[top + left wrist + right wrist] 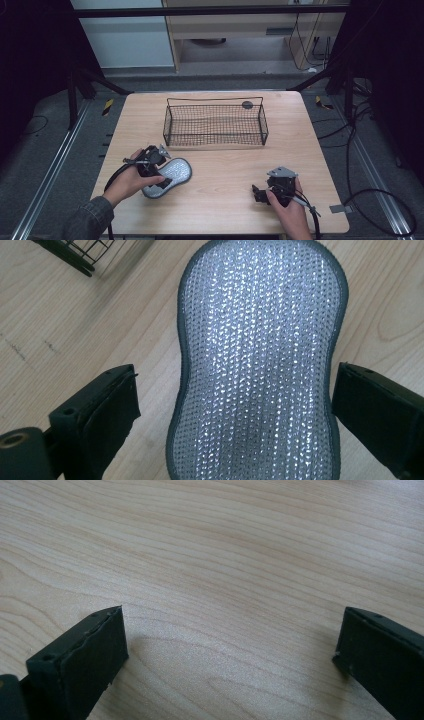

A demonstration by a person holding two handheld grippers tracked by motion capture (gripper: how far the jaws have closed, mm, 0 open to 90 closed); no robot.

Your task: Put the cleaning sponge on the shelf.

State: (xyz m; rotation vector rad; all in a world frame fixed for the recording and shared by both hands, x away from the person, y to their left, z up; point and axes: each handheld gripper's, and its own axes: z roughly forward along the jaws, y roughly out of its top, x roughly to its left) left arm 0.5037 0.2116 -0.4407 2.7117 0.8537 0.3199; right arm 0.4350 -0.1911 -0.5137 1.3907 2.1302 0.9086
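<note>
Your silver, bumpy-woven oval scrub pad (257, 365) has a grey rim; the pale wood-grain surface (225, 555) carries a black wire-mesh basket (215, 125).

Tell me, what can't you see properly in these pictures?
- The silvery mesh scrubbing pad: its near end is cut off by the left gripper view's bottom edge; in the high view the left gripper and hand cover part.
- The small dark round thing behind the black wire basket: too small to identify.

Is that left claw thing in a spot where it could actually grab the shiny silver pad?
Probably yes: the left gripper is open, one jaw on each side of the silver pad, nothing between them.
</note>
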